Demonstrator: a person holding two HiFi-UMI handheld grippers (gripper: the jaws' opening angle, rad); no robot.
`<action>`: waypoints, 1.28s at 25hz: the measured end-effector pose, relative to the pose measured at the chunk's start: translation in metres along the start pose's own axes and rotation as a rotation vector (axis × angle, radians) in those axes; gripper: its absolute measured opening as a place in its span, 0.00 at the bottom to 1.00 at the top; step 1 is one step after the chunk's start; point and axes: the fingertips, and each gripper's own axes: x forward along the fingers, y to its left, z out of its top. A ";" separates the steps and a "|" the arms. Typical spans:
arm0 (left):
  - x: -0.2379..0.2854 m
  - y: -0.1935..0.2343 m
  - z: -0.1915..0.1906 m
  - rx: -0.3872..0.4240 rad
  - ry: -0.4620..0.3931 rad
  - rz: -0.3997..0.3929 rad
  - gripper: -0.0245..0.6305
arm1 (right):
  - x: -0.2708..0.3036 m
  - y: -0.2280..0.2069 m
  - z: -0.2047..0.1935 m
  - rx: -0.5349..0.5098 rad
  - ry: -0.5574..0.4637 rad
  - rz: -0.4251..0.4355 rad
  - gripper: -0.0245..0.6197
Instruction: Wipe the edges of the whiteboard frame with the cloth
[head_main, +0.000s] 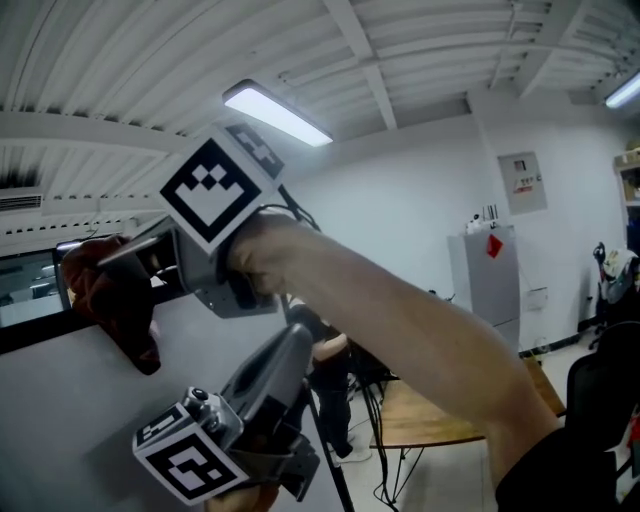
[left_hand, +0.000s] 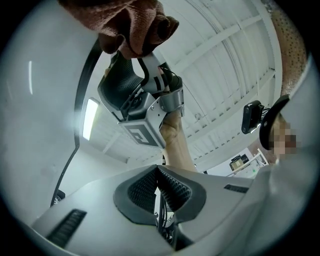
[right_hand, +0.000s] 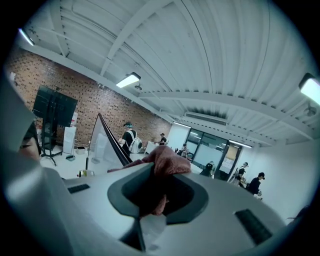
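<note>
Lowest and nearest in the head view: the left gripper (head_main: 285, 350), pointing upward in front of the whiteboard (head_main: 70, 430). Jaws pressed together in its own view (left_hand: 158, 183), with nothing between them. Just above: the right gripper (head_main: 118, 262), carried on a bare forearm (head_main: 400, 330) and clamped tight on the dark red cloth (head_main: 125, 315). Same grip in the right gripper view (right_hand: 154, 192), with a fold of cloth (right_hand: 165, 160) bulging out above the pads. Cloth lying at the top edge of the black whiteboard frame (head_main: 30, 335) and hanging down onto the white face. Farther back: a wooden table (head_main: 430, 420), a grey cabinet (head_main: 497, 280), a lit ceiling lamp (head_main: 278, 112).
</note>
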 end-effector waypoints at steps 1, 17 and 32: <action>0.001 0.005 0.000 0.002 -0.004 -0.002 0.02 | 0.001 -0.001 -0.001 -0.011 0.000 0.007 0.15; 0.004 0.083 -0.010 0.060 0.003 -0.033 0.02 | -0.003 -0.046 -0.028 -0.063 -0.015 0.026 0.15; 0.025 0.092 -0.029 0.084 0.023 -0.009 0.02 | -0.037 -0.055 -0.036 -0.130 -0.033 0.025 0.15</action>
